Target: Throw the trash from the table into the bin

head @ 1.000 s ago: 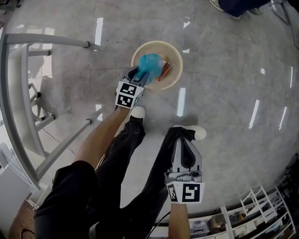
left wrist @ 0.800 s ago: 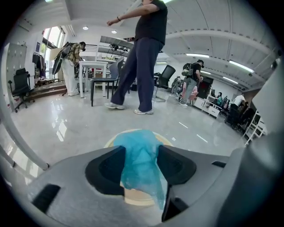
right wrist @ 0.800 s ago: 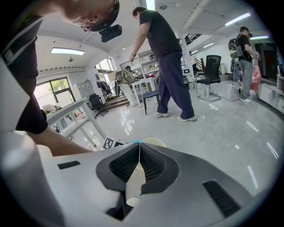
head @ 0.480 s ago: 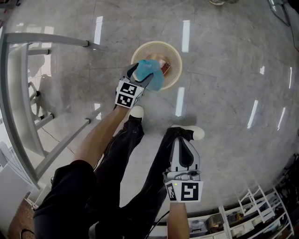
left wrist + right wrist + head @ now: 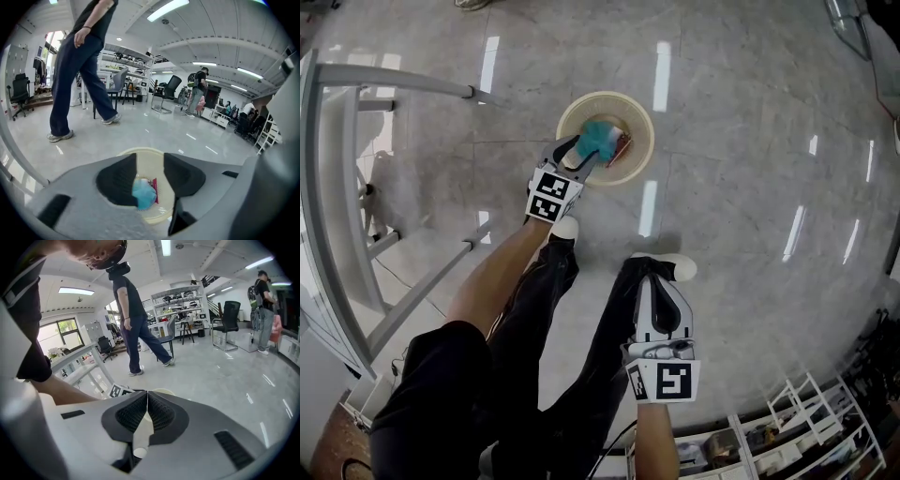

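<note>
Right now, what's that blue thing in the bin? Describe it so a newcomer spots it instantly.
On the grey marble floor stands a round cream plastic bin. Inside it lies a crumpled turquoise wad, the only blue item, beside a flat red wrapper.

- The head view looks steeply down from above onto the floor (image 5: 750, 187). The left gripper (image 5: 579, 155) is far, over the bin (image 5: 643, 122), and the right gripper (image 5: 662, 281) is near.
- The left gripper view rides on the left gripper (image 5: 150, 174). It faces forward and slightly down, close above the bin (image 5: 149, 159).
- The right gripper view rides on the right gripper (image 5: 147, 401), farther back, facing the same way.
- All three views share the bin (image 5: 161, 391). The right gripper view also catches the left gripper's marker cube (image 5: 119, 390) at near left.
</note>
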`<state>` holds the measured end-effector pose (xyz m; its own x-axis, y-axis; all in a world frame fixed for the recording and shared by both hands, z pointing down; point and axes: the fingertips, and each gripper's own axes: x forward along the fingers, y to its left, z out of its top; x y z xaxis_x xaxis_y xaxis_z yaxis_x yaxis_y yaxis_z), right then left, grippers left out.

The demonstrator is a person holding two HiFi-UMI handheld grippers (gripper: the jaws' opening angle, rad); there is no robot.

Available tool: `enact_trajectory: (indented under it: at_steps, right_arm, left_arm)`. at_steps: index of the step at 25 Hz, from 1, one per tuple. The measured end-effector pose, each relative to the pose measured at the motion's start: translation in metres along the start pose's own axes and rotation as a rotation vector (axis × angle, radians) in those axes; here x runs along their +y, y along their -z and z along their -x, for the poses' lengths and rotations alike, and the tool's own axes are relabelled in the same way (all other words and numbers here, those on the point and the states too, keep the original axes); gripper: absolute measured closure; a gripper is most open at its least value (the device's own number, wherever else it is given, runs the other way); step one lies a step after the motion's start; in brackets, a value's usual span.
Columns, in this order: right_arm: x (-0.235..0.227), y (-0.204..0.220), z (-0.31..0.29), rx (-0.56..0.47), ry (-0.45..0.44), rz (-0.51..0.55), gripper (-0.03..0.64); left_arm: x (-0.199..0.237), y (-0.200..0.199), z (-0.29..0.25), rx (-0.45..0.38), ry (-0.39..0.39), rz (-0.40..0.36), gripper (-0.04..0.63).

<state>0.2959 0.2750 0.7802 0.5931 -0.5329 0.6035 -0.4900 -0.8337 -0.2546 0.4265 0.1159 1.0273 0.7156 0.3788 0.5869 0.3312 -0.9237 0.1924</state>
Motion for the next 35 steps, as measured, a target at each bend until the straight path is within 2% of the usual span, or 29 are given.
enact_trajectory:
  at_steps: [2, 10, 20, 28, 32, 35]
  right_arm:
    - [0.002, -0.011, 0.004, -0.009, 0.001, 0.009, 0.606]
    - [0.015, -0.055, 0.022, -0.024, 0.004, 0.036, 0.606]
    - [0.031, -0.137, 0.061, -0.08, 0.038, 0.059, 0.606]
    - [0.068, -0.202, 0.103, -0.137, 0.021, 0.052, 0.606]
    - [0.108, -0.227, 0.118, -0.136, -0.014, 0.065, 0.606]
    - [0.143, -0.255, 0.118, -0.152, -0.075, 0.088, 0.606]
  left_arm:
    - [-0.001, -0.013, 0.005, -0.024, 0.006, -0.003, 0.591]
    - [-0.006, -0.064, 0.017, -0.066, 0.015, 0.009, 0.591]
    - [-0.026, -0.173, 0.076, -0.166, 0.039, -0.04, 0.591]
    - [-0.03, -0.283, 0.172, -0.291, -0.002, -0.062, 0.591]
    - [-0.019, -0.311, 0.232, -0.312, -0.046, -0.016, 0.591]
    - [-0.002, -0.327, 0.282, -0.317, -0.089, -0.057, 0.591]
